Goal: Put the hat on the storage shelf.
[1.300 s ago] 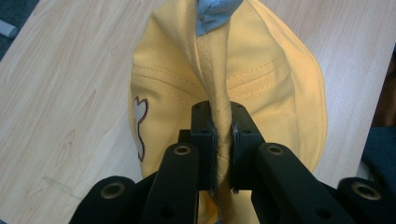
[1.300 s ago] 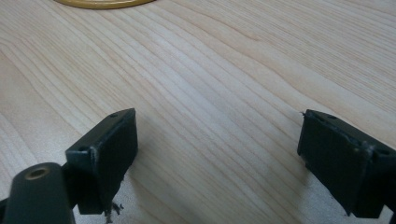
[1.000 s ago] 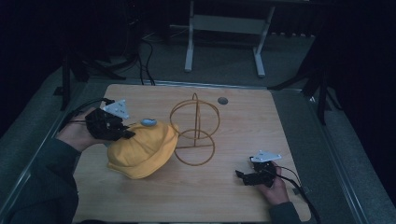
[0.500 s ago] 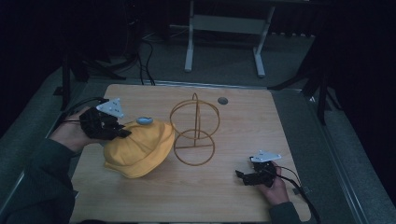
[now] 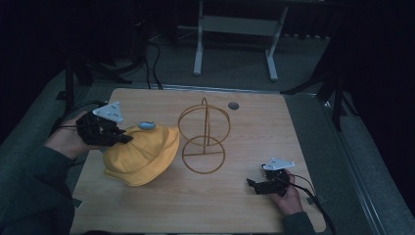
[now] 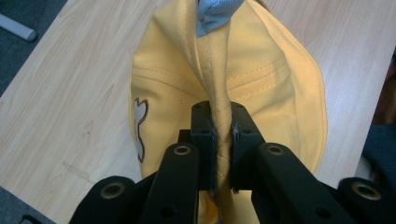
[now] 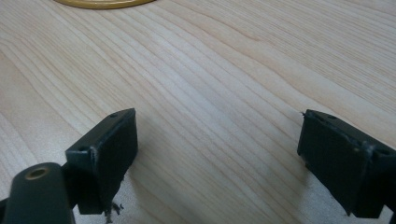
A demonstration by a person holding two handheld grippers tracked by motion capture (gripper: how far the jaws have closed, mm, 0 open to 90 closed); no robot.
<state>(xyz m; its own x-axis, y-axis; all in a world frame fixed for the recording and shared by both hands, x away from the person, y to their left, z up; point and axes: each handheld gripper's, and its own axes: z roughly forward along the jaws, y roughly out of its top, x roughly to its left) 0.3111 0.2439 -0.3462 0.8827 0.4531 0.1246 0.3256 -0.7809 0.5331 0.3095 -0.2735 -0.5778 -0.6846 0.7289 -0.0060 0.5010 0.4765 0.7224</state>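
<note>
The yellow hat [image 5: 143, 155] is sitting on the left half of the wooden desk [image 5: 244, 210], just beside the gold wire stand [image 5: 203, 137], with its near-left edge being lifted. In the left gripper view a gathered fold of the hat's fabric [image 6: 223, 126] is being pinched flat between the pads, so the left tool [image 5: 113, 136] is clenched on the hat, gripping cloth near a pale blue patch [image 6: 212, 16] at the crown. The right tool [image 7: 219, 163] is resting with its jaws standing wide apart over bare wood at the near-right corner, grasping nothing. Judged from this layout, the step in hand is carrying the hat toward the stand. To do it well, the fold should be kept deep between the pads while the hat is raised clear of the stand's upper ring, then lowered centred over it, so the brim is not snagging the wire or tipping the stand.
</note>
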